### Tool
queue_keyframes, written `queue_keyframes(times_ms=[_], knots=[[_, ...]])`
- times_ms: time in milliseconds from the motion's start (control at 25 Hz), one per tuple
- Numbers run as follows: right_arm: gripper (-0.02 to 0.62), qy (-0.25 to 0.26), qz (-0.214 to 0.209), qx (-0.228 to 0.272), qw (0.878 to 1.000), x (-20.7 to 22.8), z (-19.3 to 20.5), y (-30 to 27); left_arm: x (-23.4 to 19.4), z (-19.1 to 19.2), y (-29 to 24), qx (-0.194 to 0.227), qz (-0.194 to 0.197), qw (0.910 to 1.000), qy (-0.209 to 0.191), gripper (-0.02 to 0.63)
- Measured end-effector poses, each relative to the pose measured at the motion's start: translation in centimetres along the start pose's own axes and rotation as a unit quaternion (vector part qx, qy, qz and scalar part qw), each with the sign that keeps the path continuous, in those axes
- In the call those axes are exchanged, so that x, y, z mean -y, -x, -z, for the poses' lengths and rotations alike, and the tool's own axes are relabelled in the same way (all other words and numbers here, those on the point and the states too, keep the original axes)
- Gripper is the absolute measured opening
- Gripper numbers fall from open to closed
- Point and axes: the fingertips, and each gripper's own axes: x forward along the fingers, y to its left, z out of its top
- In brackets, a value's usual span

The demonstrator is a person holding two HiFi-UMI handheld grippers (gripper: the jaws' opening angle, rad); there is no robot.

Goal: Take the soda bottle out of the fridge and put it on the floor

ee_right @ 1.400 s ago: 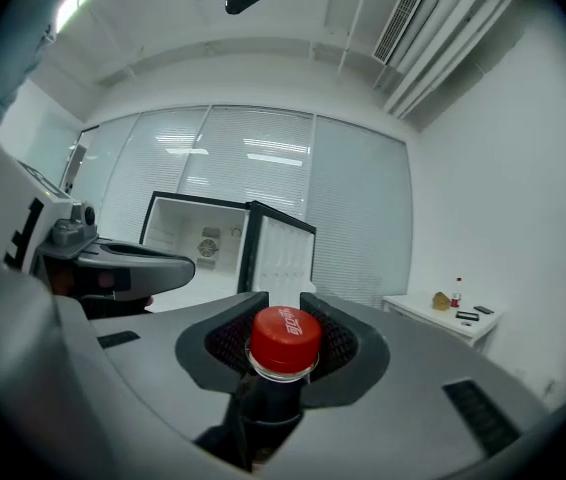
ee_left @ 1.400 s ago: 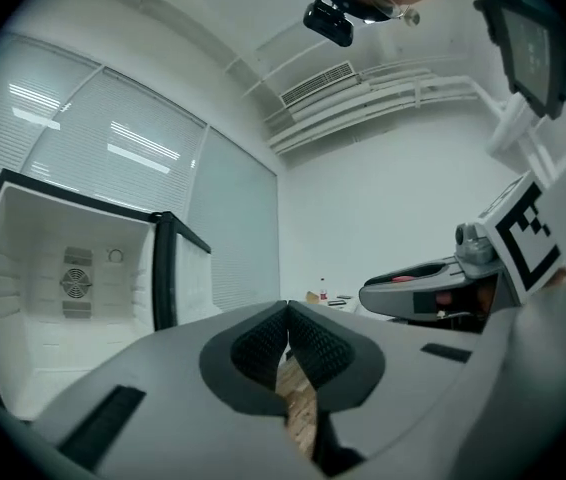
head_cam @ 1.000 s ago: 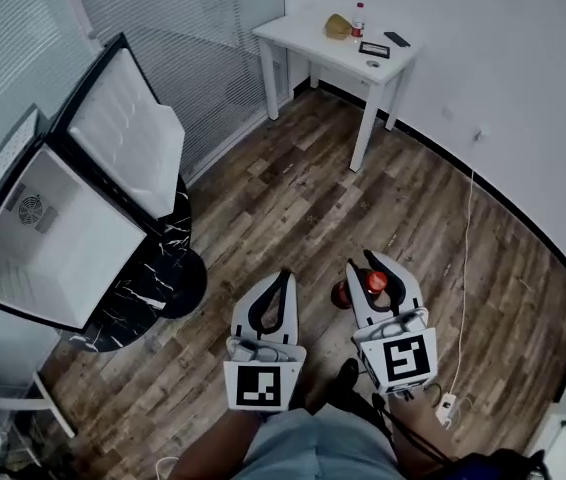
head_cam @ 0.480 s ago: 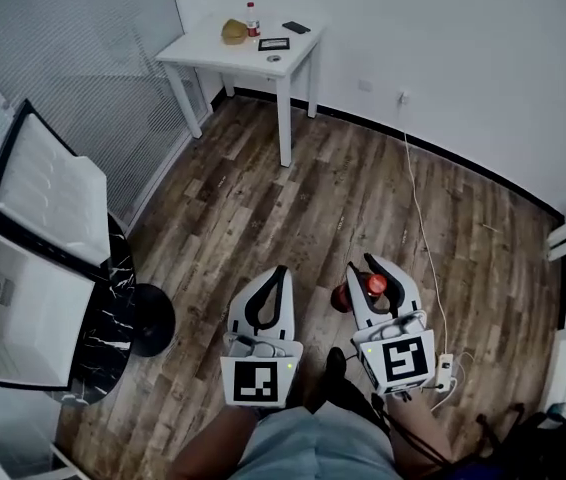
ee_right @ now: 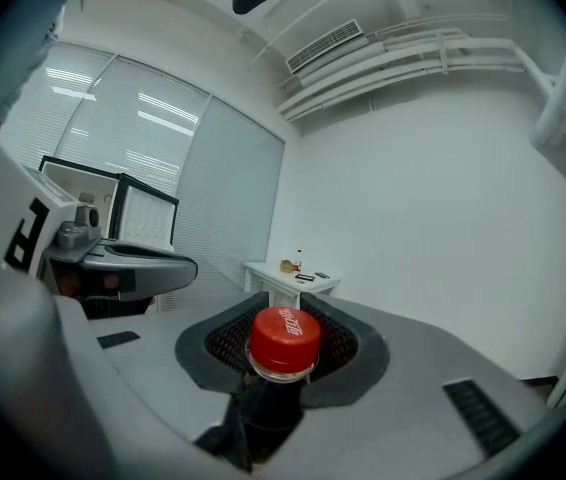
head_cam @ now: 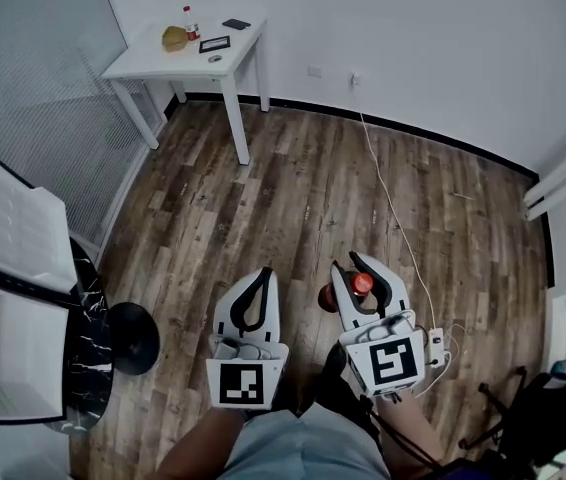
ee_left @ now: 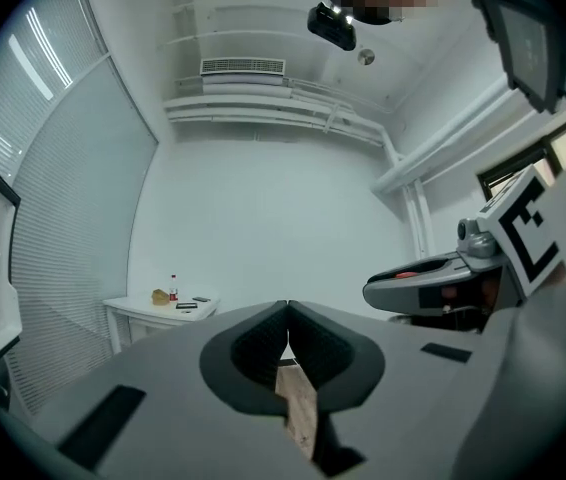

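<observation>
The soda bottle [ee_right: 283,353], dark with a red cap [head_cam: 362,284], hangs by its neck between the jaws of my right gripper [head_cam: 360,280], which is shut on it above the wooden floor [head_cam: 313,188]. Its lower body shows red to the left of the gripper [head_cam: 327,297]. My left gripper [head_cam: 252,303] is beside it at the same height, jaws closed together with nothing between them [ee_left: 288,343]. The open fridge [head_cam: 3,308] stands at the far left edge of the head view, its white door [head_cam: 13,223] swung out.
A white table [head_cam: 188,53] with a small bottle and a few items stands against the far wall. A black round stool [head_cam: 128,338] sits by the fridge. A white cable [head_cam: 388,198] runs across the floor to a power strip [head_cam: 436,346].
The head view has swung to the right: the fridge and table have slid left in the frame. Both grippers keep their pose, the right one still holding the bottle.
</observation>
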Motion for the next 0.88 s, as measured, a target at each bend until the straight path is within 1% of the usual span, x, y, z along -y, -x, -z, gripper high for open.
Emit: queue_keyframes(times_ms=[80, 240, 360, 440, 600, 760, 880], knots=[[0.110, -0.005, 0.011, 0.003, 1.000, 1.5, 0.4, 0.3, 1.1, 0.0, -1.0, -0.001, 0.009, 0.9998, -0.016, 0.017], [0.110, -0.018, 0.007, -0.013, 1.000, 2.9, 1.6, -0.3, 2.0, 0.9, -2.5, -0.010, 0.004, 0.9999, -0.006, 0.017], [0.110, -0.013, -0.002, 0.026, 1.000, 4.5, 1.4, -0.8, 3.2, 1.7, -4.0, -0.024, 0.001, 0.9997, -0.008, 0.017], [0.110, -0.008, -0.008, 0.034, 0.999, 5.5, 1.6, -1.4, 3.6, 2.3, -5.2, -0.034, -0.005, 0.9994, -0.010, 0.017], [0.110, -0.012, -0.018, 0.025, 0.999, 6.0, 3.1, -2.7, 3.3, 3.7, -6.5, -0.045, -0.018, 0.9988, -0.003, 0.017], [0.110, -0.025, -0.025, 0.014, 0.999, 6.6, 4.6, -3.4, 3.3, 4.6, -7.6, -0.049, -0.023, 0.9985, -0.014, 0.017], [0.109, -0.019, -0.033, 0.006, 0.999, 6.6, 5.8, -4.0, 3.2, 5.3, -8.2, -0.048, -0.025, 0.9984, -0.016, 0.017]])
